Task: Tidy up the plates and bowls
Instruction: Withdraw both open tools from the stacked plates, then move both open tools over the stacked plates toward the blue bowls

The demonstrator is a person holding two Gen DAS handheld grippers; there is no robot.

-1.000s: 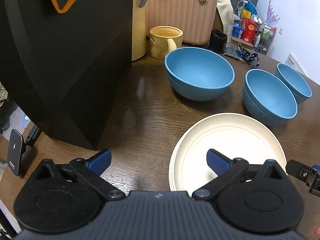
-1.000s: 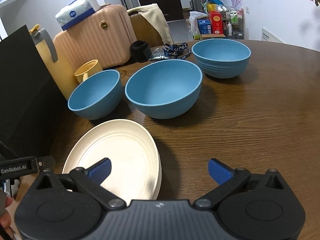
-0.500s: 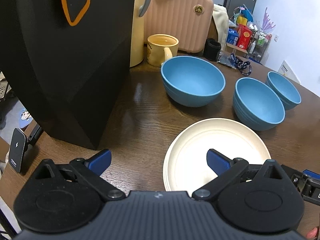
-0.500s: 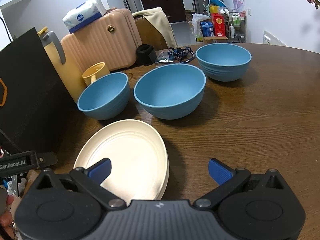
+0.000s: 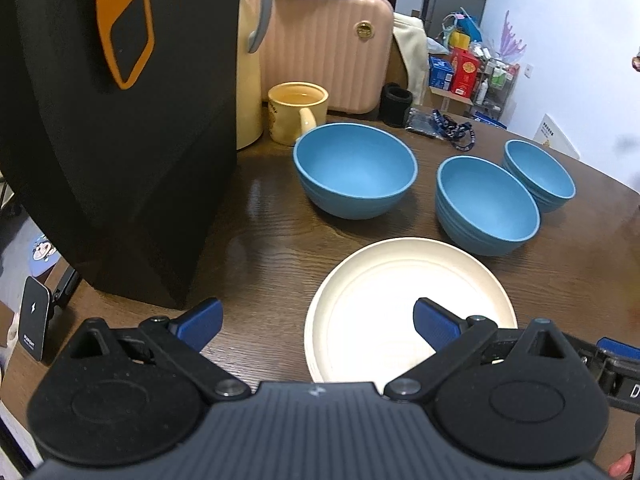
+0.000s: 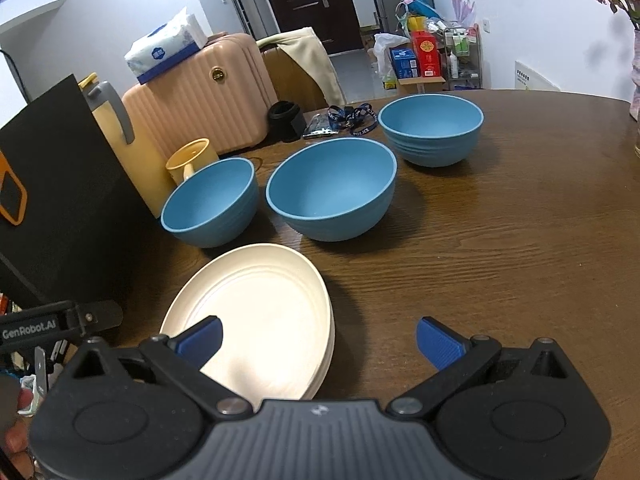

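Note:
A stack of cream plates point(image 5: 400, 304) point(image 6: 260, 320) lies on the brown wooden table, near both grippers. Three blue bowls stand in a row behind it: a left bowl point(image 5: 354, 170) point(image 6: 212, 200), a middle bowl point(image 5: 486, 204) point(image 6: 332, 192) and a right bowl point(image 5: 538, 174) point(image 6: 432, 128). My left gripper point(image 5: 318, 322) is open and empty, its right finger over the plates' near rim. My right gripper point(image 6: 320, 340) is open and empty, its left finger over the plates' near edge.
A black bag point(image 5: 112, 120) stands at the left. A yellow mug point(image 5: 298, 112), a yellow jug point(image 6: 132, 152), a pink suitcase point(image 5: 324, 52), a black cup point(image 6: 286, 120) and a lanyard point(image 6: 352, 118) are at the back. A phone point(image 5: 34, 320) stands off the table's left edge.
Both grippers have pulled back and risen a little, so the plates and bowls look smaller and farther away. Both stay open and empty. No object has moved.

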